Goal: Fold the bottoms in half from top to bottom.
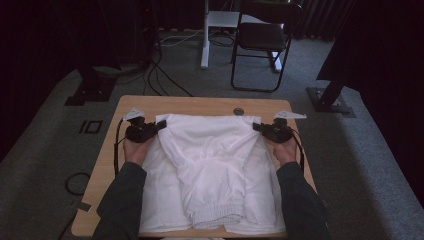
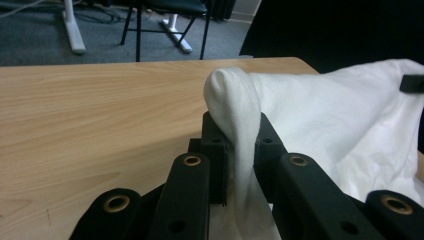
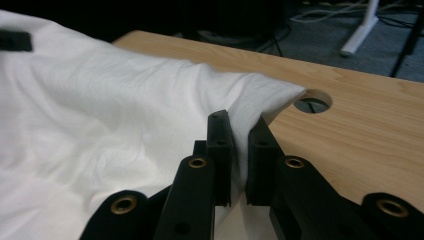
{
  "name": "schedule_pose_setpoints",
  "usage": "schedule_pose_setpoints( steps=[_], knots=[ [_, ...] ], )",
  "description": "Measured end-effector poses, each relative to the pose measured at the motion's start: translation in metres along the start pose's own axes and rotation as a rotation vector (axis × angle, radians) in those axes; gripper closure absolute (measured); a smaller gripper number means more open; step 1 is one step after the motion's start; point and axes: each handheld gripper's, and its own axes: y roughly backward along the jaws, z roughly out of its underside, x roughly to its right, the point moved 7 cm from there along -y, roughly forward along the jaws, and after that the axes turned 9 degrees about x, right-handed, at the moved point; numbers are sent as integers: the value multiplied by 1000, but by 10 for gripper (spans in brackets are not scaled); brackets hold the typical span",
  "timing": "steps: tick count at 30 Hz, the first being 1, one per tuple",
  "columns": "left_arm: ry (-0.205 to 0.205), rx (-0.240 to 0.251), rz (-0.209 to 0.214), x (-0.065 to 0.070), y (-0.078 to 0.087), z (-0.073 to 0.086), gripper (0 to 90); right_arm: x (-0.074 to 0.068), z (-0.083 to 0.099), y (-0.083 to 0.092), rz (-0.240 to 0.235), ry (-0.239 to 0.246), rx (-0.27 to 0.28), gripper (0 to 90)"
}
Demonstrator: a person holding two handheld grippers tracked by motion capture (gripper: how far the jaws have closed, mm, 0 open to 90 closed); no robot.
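From above, the white garment (image 1: 210,165) lies spread across the wooden table (image 1: 107,165), its far edge lifted and stretched taut between the two grippers, its elasticated, gathered hem bunched at the near edge. The left gripper (image 1: 159,126) has one far corner, the right gripper (image 1: 256,126) the other, each in a hand with a dark sleeve behind. That high view gives the layout but not the grip itself; the left gripper view does, with the black jaws pressed together on a rolled ridge of soft white cloth (image 2: 240,130) that loops up over their tips like a smooth hump. The right gripper view shows its own jaws pinching a thin fold (image 3: 245,135), the cloth fanning away in fine, shallow creases, matte and lightweight. Here too a round cable hole (image 3: 312,102) in the tabletop sits just beyond the pinched corner, plain pale wood grain around it. Back in the high view, a black folding chair (image 1: 262,37) stands on grey carpet beyond the table.
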Motion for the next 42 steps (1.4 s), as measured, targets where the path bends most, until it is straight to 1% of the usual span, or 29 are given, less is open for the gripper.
schedule_pose_setpoints(
  steps=[2,3,4,5,6,8,10,12,14,15,16,17,19,22,23,25,26,28,29,30,31,32,33,34,35,37,39,40,42],
  knots=[
    [8,7,31,5,7,2,815,-4,3,8,-14,18,8,855],
    [-1,4,34,6,9,4,815,-6,5,10,-12,27,2,855],
    [-18,-4,27,7,10,5,815,-6,8,11,-12,32,-3,856],
    [-27,-10,23,8,9,6,815,-6,9,11,-10,29,-7,857],
    [-28,-14,21,8,9,6,815,-6,10,10,-8,23,-8,858],
    [-20,-12,21,8,9,8,815,-4,13,6,8,11,-14,861],
    [-16,-8,23,8,12,10,815,-6,16,5,6,5,-7,863],
    [-13,-1,38,11,19,15,815,-10,19,9,4,12,2,863],
    [-9,2,59,16,29,21,814,-17,25,19,-14,19,20,863],
    [-9,2,59,16,29,21,814,-17,25,19,-14,19,20,863],
    [-25,-3,76,25,40,29,814,-19,28,24,-19,21,23,863],
    [-31,-6,83,29,45,33,811,-28,39,37,-32,42,20,863],
    [-38,-14,99,37,55,43,810,-37,52,48,-45,54,6,863],
    [-47,-51,119,50,69,65,806,-48,78,62,-52,76,-32,862],
    [-52,-74,125,53,72,74,805,-50,88,66,-56,78,-49,862],
    [-76,-125,117,58,77,92,801,-54,106,70,-58,79,-86,862],
    [-71,-145,119,61,79,100,800,-56,114,71,-62,78,-105,861],
    [-79,-186,112,63,80,117,799,-59,126,71,-64,77,-142,859],
    [-88,-210,108,64,79,124,798,-60,129,70,-63,89,-156,853],
    [-94,-230,100,63,78,130,797,-61,130,69,-62,95,-164,831],
    [-99,-241,91,63,76,134,797,-61,128,68,-55,98,-169,732],
    [-104,-247,87,63,74,136,797,-60,125,67,-33,106,-169,639],
    [-107,-246,86,63,73,136,797,-59,123,67,-26,116,-170,553],
    [-104,-245,84,63,72,136,796,-59,120,67,-22,120,-169,473],
    [-100,-246,85,63,71,137,796,-58,117,67,-17,131,-156,385],
    [-98,-255,84,60,69,139,796,-56,113,66,-11,143,-148,307],
    [-92,-259,80,59,66,140,796,-55,110,63,-39,132,-136,252],
    [-91,-259,78,59,64,140,795,-56,109,61,-44,132,-133,234],
    [-87,-263,74,58,62,142,796,-56,105,56,-44,152,-131,211]
  ],
)
